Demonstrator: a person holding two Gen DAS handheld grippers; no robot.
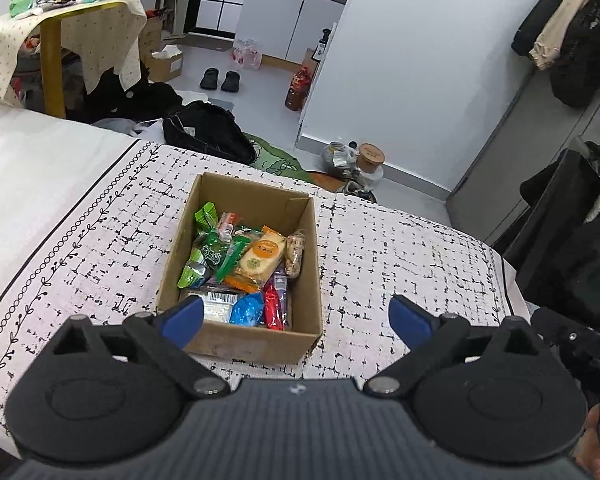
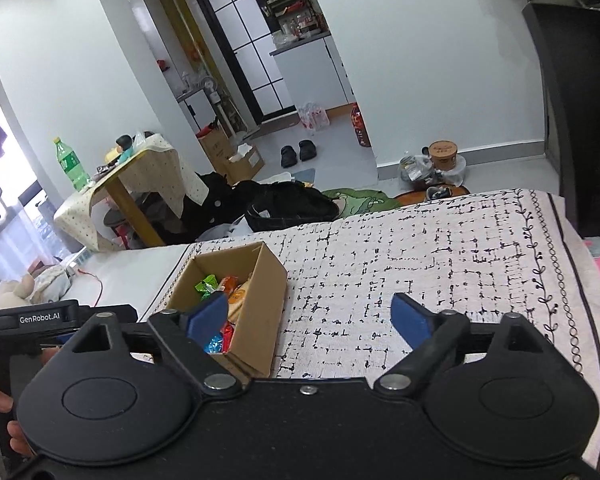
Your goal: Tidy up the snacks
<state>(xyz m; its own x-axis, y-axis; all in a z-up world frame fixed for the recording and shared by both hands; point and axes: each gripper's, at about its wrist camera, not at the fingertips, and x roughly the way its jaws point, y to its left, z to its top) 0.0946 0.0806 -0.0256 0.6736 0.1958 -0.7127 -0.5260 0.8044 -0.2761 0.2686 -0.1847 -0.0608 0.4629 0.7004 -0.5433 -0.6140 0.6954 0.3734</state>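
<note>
Above the patterned bedspread, the left gripper hangs with its blue-padded jaws spread wide, nothing between them, touching nothing; its left pad sits in front of the near-left corner of the cardboard box in that view. The right gripper is likewise spread wide and empty, over bare cloth just to the right of the box, with its left pad overlapping the box's open top in the picture. The box stands upright on the bedspread, flaps open, near the border where the pattern meets a plain white sheet. Inside it lies a loose heap of wrapped snacks: several green packets toward the far left, a pale cake in an orange-labelled wrapper on top at the middle, a clear packet with brownish contents against the right wall, and at the near end a blue wrapper, a red one and a packet with a barcode label. They overlap at odd angles and fill only the bottom of the box.
</note>
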